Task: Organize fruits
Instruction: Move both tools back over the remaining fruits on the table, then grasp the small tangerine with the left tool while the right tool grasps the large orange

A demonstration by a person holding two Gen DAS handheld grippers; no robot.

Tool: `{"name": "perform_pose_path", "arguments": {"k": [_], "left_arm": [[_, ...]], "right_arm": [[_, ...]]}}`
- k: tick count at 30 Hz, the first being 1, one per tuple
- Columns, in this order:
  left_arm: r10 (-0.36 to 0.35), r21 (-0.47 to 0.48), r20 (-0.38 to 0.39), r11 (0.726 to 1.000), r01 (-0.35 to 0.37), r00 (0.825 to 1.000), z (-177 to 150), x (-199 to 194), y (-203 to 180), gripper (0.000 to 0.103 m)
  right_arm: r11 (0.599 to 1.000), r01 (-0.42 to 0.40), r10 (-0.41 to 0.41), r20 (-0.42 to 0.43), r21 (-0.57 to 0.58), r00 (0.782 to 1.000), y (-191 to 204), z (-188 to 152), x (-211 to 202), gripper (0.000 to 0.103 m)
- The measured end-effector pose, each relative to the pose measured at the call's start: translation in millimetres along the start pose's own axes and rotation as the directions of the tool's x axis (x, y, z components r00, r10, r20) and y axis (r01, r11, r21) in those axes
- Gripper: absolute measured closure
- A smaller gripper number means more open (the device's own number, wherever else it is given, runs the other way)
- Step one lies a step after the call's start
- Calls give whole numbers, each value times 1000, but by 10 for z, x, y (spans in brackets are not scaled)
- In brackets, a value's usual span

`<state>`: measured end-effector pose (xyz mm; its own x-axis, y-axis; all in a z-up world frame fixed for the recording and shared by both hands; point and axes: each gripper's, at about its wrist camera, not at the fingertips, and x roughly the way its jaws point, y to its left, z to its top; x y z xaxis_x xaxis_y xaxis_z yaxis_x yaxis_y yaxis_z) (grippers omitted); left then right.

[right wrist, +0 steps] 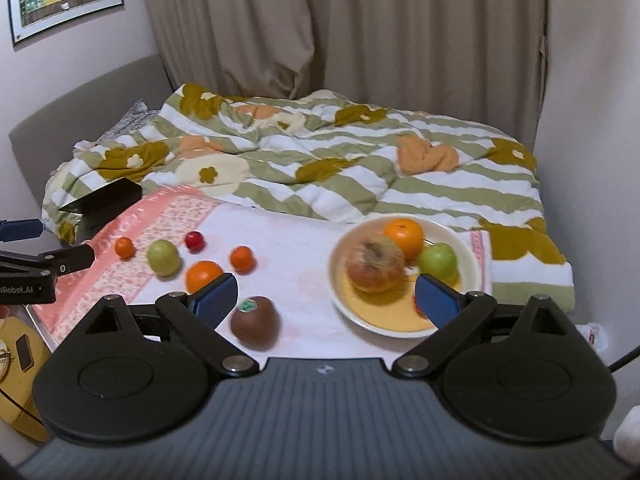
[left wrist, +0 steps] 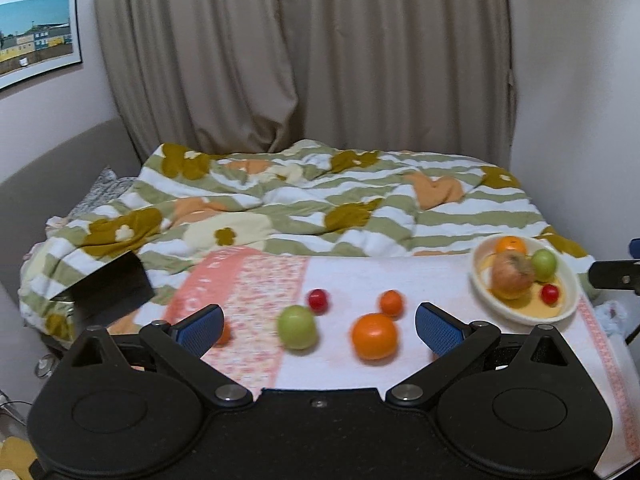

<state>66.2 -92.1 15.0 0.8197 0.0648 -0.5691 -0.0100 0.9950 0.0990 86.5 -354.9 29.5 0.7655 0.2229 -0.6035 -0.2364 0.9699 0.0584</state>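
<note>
A cream bowl (right wrist: 356, 312) (left wrist: 572, 300) at the right holds a brownish apple (right wrist: 374, 264), an orange (right wrist: 404, 236), a green apple (right wrist: 438, 260) and a small red fruit (left wrist: 550, 294). Loose on the pink-and-white cloth (right wrist: 304, 248) lie a green apple (left wrist: 298, 326), a big orange (left wrist: 374, 336), a small orange (left wrist: 391, 303), a red fruit (left wrist: 319, 300), another small orange (right wrist: 124, 247) and a kiwi (right wrist: 256, 322). My left gripper (left wrist: 319, 330) hovers open over the loose fruit. My right gripper (right wrist: 327, 300) stands open between kiwi and bowl, holding nothing.
A rumpled striped quilt (left wrist: 320, 200) covers the bed behind the cloth. A black box (left wrist: 108, 292) sits at the cloth's left corner. Curtains (left wrist: 300, 60) and a framed picture (left wrist: 36, 36) back the scene. A yellow object (right wrist: 20, 364) lies low at the left.
</note>
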Motion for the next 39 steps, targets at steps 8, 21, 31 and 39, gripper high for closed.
{"name": "perform_pose_path", "arguments": {"k": [8,21,31,39], "left_arm": [[-26,14,-18,1000,26,1000,-11,192,636,0],[-156,15,-113,987,159,981,-24,966,1442,0],[-185,44,-225,979,200,957,-176,1636,1549,8],[-156,99,-269,977,188,950,-272,1984,1455,22]], "right_arm": [[997,35,-36,5,66,999,652,41,142,0],[980,153,-145,-69,127,987,1504,15,839,0],[976,193,-179,-138,97,974,1779,-72,1474,0],[982,181,-171,-176,45,970,1797,-130,1910,0]]}}
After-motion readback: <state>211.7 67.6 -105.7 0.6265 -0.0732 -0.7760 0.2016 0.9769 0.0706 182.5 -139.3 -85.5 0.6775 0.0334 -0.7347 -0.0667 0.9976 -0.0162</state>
